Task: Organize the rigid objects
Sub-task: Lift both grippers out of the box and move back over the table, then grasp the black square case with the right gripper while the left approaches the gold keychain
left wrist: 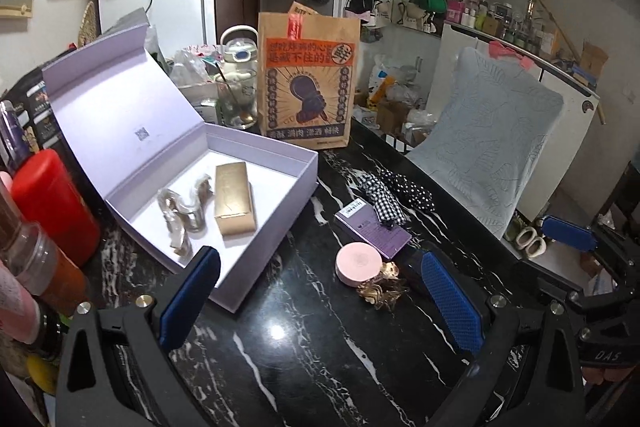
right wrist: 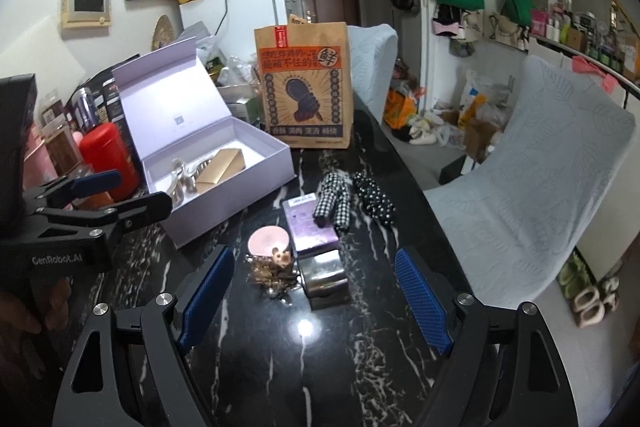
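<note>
Our right hand-held gripper (right wrist: pixel 314 301) hangs with its jaws wide apart and empty over the black marble bench (right wrist: pixel 360 367). Just ahead, between the pads, sits a shiny metallic box (right wrist: pixel 324 277): we judge it stiff, slick and light, best pinched across its flat sides. Left of it lie a gold trinket (right wrist: pixel 272 269) and pink round case (right wrist: pixel 268 241). Farther left, the open lavender box (right wrist: pixel 224 179) waits. Our left hand-held gripper (left wrist: pixel 320 297) also stands open.
</note>
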### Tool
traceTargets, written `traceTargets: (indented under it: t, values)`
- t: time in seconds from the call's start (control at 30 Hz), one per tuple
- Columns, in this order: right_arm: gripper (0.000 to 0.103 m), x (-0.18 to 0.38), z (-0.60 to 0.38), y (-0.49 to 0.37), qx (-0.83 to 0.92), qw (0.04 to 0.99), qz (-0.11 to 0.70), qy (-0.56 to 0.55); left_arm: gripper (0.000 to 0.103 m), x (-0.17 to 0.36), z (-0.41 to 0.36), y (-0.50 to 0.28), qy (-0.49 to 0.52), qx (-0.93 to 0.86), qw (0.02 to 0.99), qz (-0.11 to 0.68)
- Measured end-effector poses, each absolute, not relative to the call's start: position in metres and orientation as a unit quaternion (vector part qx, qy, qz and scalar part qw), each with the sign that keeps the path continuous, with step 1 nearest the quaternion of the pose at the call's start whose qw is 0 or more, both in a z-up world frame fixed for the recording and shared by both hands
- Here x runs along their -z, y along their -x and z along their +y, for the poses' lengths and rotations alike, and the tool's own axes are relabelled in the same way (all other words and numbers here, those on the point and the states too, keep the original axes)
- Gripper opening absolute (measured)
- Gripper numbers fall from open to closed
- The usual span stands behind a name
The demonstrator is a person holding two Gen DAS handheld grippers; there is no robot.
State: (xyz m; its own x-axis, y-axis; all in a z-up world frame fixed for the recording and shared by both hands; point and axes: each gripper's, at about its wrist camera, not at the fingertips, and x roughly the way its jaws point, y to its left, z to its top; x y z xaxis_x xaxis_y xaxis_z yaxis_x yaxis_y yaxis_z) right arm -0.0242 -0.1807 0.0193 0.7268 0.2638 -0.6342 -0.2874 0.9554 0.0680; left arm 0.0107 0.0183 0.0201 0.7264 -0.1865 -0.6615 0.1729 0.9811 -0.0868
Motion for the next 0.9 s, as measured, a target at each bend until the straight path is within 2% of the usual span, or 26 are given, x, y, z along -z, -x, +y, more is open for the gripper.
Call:
traceTargets:
  t: [0.57, 0.63, 0.9]
  values:
    - [0.083, 0.027, -0.178, -0.004, -0.175, 0.910, 0.376, 0.015, 0.102, 0.015, 0.014, -0.027, 0.031, 0.108, 0.915, 0.387]
    - [0.077, 0.033, -0.178, -0.009, -0.180, 0.905, 0.385, 0.016, 0.102, 0.017, 0.013, -0.029, 0.031, 0.111, 0.914, 0.388]
    - [0.071, 0.057, -0.178, -0.029, -0.181, 0.891, 0.416, 0.009, 0.102, 0.028, 0.008, -0.042, 0.021, 0.111, 0.907, 0.405]
